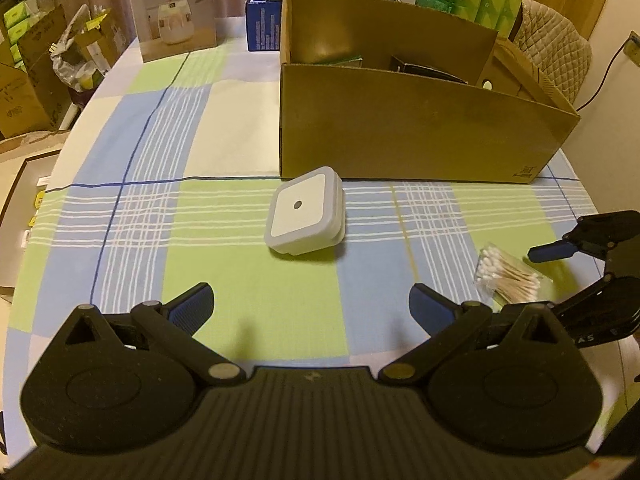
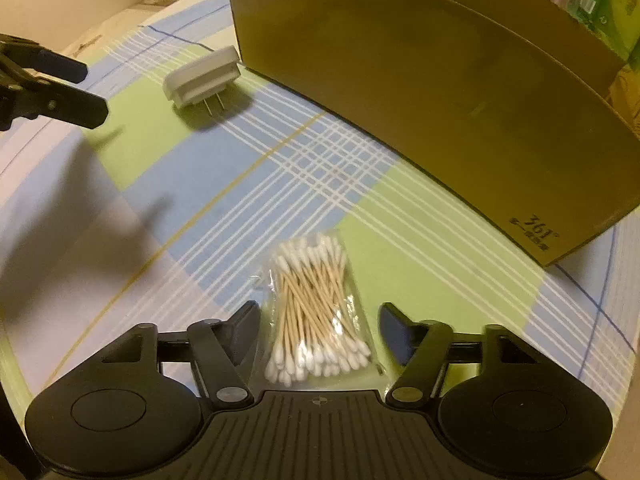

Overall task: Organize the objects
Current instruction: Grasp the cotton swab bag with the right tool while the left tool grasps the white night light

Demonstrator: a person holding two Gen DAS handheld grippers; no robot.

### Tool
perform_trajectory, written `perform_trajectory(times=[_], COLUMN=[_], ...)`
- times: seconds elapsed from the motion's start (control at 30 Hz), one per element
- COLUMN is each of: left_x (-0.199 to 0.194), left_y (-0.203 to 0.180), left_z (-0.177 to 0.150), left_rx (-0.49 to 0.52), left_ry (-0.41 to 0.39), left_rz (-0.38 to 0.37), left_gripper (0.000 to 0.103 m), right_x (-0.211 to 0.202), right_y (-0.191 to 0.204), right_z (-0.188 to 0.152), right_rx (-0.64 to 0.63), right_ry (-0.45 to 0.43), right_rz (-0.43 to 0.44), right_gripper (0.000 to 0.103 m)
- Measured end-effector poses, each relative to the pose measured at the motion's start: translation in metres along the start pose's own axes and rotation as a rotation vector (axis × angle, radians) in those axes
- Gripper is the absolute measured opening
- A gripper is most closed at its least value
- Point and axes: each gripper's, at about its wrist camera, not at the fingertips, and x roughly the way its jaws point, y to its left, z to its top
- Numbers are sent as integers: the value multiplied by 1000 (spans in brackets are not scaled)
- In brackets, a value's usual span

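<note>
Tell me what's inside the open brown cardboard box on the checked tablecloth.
Inside the open brown cardboard box, the left wrist view shows a green packet's edge and a dark boxy item. The front wall hides everything lower.

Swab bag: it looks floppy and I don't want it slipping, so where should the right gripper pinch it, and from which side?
Pinch the swab bag across the middle of the wooden sticks, coming from above. It lies flat with its long axis between the right gripper's fingers, so they would probably close on its long sides, clear of the loose plastic edges.
</note>
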Motion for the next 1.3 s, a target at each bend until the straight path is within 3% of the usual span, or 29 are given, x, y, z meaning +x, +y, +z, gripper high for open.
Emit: perform_trajectory(times=[0.13,0.2,0.47,0.53,0.7,0.93,1.03,1.3], left_x=[9,13,21,27,46,68,77,84], left_y=[3,5,16,19,26,37,42,39], left_z=[3,5,23,31,44,49,49,46], left_rx=[-5,-10,-43,-59,-84,-127,-144,-160], left_ry=[0,3,-12,-11,-1,2,12,23], left_rz=[-10,-18,-48,-60,-77,-144,-161,-184], left_gripper=[102,102,102,102,88,84,72,61], right_x=[-1,-1,-23,-27,-30,-25,-24,-23], right_y=[3,6,-10,-10,-7,-6,-5,-3], right_z=[1,2,20,26,33,30,30,30], right_rx=[35,51,323,335,325,342,346,364], right_ry=[-14,-10,-143,-164,-184,-184,-186,-194], right_rz=[3,-6,-12,-7,-23,-25,-33,-29], right_gripper=[29,24,22,22,22,22,22,22])
